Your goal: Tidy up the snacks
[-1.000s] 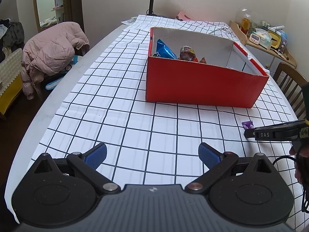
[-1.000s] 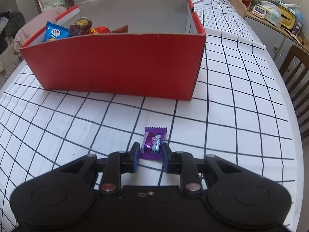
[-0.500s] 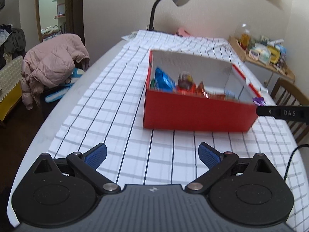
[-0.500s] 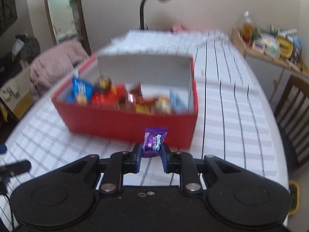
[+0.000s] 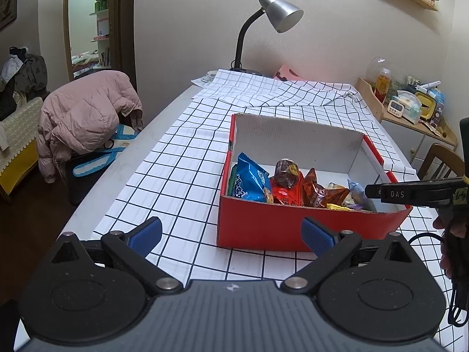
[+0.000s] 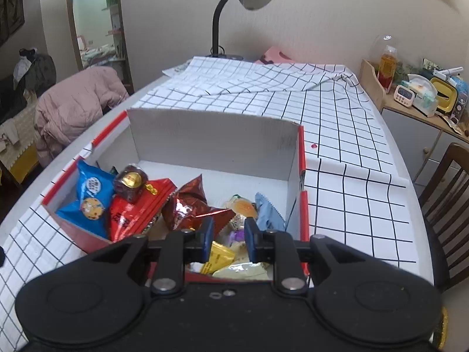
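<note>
A red cardboard box (image 5: 263, 226) (image 6: 302, 161) with white inner walls stands on the checked cloth (image 5: 181, 161). It holds several snacks: a blue cookie packet (image 5: 249, 182) (image 6: 91, 196), a red packet (image 6: 134, 208) and a brown foil bag (image 6: 190, 205). My right gripper (image 6: 230, 234) hovers over the box's near right part, shut on a small purple candy (image 6: 237, 236) that shows low between its pads. In the left wrist view its black tip (image 5: 370, 191) reaches in over the box's right end. My left gripper (image 5: 231, 231) stays open and empty, in front of the box.
A desk lamp (image 5: 278, 11) stands at the table's far end. A pink jacket (image 5: 85, 117) hangs over a chair to the left. A wooden chair (image 6: 448, 193) and a cluttered side shelf (image 6: 425, 94) lie to the right.
My right gripper lifted the purple candy off the cloth and carried it forward over the box. The left gripper rose too, staying open, and now sees into the box.
</note>
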Tool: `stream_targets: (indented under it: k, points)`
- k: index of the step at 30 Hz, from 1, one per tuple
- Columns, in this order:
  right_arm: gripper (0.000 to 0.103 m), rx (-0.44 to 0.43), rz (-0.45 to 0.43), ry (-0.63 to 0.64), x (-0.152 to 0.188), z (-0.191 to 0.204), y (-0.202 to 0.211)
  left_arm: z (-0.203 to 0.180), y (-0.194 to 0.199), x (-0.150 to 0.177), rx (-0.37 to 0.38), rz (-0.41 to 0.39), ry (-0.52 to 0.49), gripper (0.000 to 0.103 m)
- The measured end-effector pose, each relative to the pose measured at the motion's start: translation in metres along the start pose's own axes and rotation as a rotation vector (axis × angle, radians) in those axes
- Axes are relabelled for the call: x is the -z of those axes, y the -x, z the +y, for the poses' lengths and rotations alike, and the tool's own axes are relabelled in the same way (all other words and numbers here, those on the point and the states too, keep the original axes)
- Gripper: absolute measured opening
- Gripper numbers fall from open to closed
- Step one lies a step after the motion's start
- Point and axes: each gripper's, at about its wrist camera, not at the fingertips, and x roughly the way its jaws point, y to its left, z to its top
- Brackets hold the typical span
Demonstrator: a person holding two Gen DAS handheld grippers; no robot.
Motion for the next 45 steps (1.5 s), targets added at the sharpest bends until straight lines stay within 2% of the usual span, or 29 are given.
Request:
stream_targets:
  k: [7, 12, 25, 26, 28, 30, 31, 32, 38, 45]
  points:
    - [0.021, -0.049, 0.016, -0.044, 0.004, -0.006, 0.009, -0.001, 0.0, 0.0, 0.006, 0.013, -0.008, 0.102]
    - [0.022, -0.063, -0.026, -0.064, 0.007, -0.006, 0.029, -0.001, 0.006, -0.003, 0.016, 0.007, -0.026, 0.102]
    - [0.025, -0.168, -0.153, -0.155, 0.025, 0.002, 0.094, 0.005, 0.035, -0.005, 0.067, -0.001, -0.06, 0.102]
    - [0.028, -0.169, -0.159, -0.158, 0.027, 0.004, 0.099, 0.005, 0.038, -0.005, 0.072, -0.004, -0.064, 0.102]
    - [0.04, -0.165, -0.175, -0.165, 0.03, 0.008, 0.109, 0.005, 0.044, -0.004, 0.08, -0.009, -0.072, 0.102]
    - [0.071, -0.164, -0.2, -0.179, 0.034, 0.01, 0.119, 0.006, 0.049, -0.003, 0.091, -0.015, -0.078, 0.102]
    - [0.082, -0.17, -0.216, -0.177, 0.036, 0.012, 0.124, 0.006, 0.052, -0.003, 0.097, -0.018, -0.08, 0.102]
    - [0.101, -0.178, -0.238, -0.172, 0.038, 0.014, 0.13, 0.006, 0.055, -0.003, 0.102, -0.021, -0.083, 0.102]
    - [0.103, -0.142, -0.301, -0.114, 0.044, 0.031, 0.158, 0.006, 0.071, -0.002, 0.135, -0.045, -0.102, 0.102]
    - [0.103, -0.092, -0.315, -0.102, 0.053, 0.044, 0.173, 0.007, 0.085, -0.001, 0.168, -0.068, -0.106, 0.103]
